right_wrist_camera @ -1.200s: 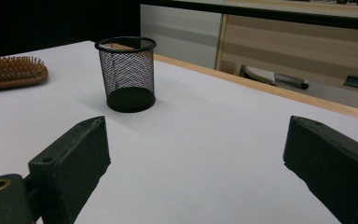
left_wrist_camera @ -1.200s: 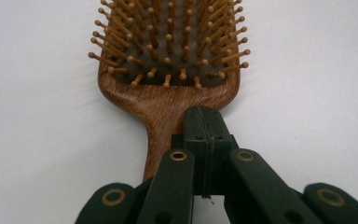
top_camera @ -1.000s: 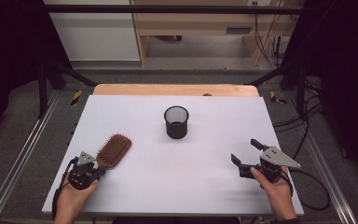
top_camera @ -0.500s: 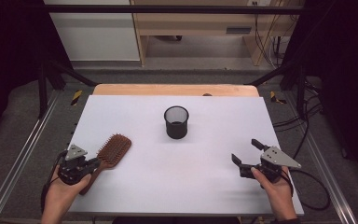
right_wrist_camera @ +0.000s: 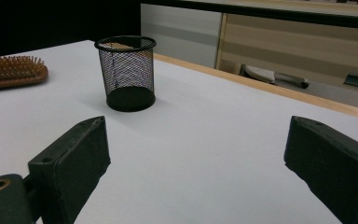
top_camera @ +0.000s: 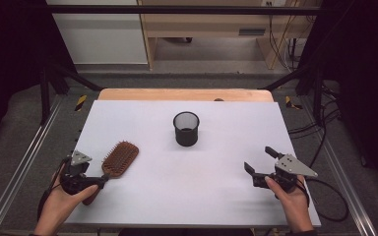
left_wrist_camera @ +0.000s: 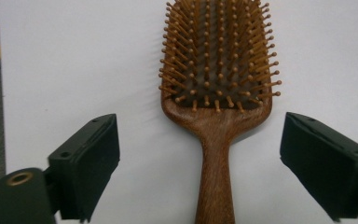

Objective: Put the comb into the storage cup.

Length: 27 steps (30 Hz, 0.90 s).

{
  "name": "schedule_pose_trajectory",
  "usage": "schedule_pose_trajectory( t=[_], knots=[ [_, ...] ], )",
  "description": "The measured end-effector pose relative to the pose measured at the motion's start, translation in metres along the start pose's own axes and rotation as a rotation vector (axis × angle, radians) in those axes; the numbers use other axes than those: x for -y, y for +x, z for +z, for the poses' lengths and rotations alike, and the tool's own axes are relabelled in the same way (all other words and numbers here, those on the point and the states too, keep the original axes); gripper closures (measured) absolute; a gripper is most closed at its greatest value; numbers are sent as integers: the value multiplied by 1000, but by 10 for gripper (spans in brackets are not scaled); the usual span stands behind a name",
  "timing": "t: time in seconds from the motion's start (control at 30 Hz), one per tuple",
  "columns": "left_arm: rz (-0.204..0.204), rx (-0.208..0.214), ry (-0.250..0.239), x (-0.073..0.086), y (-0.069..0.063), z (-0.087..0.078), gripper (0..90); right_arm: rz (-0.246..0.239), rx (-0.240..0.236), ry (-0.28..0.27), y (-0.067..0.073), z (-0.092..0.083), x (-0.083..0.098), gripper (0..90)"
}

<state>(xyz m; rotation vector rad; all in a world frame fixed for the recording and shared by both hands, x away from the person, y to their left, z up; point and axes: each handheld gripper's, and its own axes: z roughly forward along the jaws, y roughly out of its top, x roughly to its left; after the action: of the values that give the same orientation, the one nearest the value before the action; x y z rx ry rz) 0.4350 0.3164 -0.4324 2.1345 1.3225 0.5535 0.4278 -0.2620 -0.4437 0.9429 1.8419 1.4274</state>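
A brown wooden hairbrush lies bristles up on the white table, at the left, with its handle pointing toward the near-left corner. My left gripper sits at the end of that handle. In the left gripper view the jaws stand wide open on either side of the handle without touching it, and the left gripper holds nothing. A black mesh cup stands upright near the table's middle. My right gripper hovers open at the near right, holding nothing, and in its own view the right gripper faces the cup and the hairbrush.
A wooden strip borders the table's far edge. Metal frame rails run along both sides. A cable trails off the right gripper past the table's right edge. Wooden furniture stands beyond the table.
My left gripper has drawn back to the left, toward the end of the brush handle. The brush, the cup and the right gripper have stayed put.
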Motion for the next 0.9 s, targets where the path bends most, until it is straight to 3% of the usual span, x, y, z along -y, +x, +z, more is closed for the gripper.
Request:
schedule_pose_trajectory(
  t=[0.1, 0.27, 0.6, 0.77, 0.9],
  knots=[
    [17, 11, 26, 2, 1, 4, 54, 1, 0, 0, 0, 0, 0, 66],
    [17, 14, 49, 4, 2, 7, 54, 0, -4, -8, 0, 0, 0, 61],
    [12, 24, 56, 8, 1, 10, 66, 7, -3, -22, -2, -1, 0, 63],
    [26, 42, 98, 9, -1, 16, 117, 8, -4, -20, -2, -1, 0, 63],
    [33, 59, 120, 10, -1, 19, 210, 6, -3, -19, -2, -1, 0, 63]
  ],
)
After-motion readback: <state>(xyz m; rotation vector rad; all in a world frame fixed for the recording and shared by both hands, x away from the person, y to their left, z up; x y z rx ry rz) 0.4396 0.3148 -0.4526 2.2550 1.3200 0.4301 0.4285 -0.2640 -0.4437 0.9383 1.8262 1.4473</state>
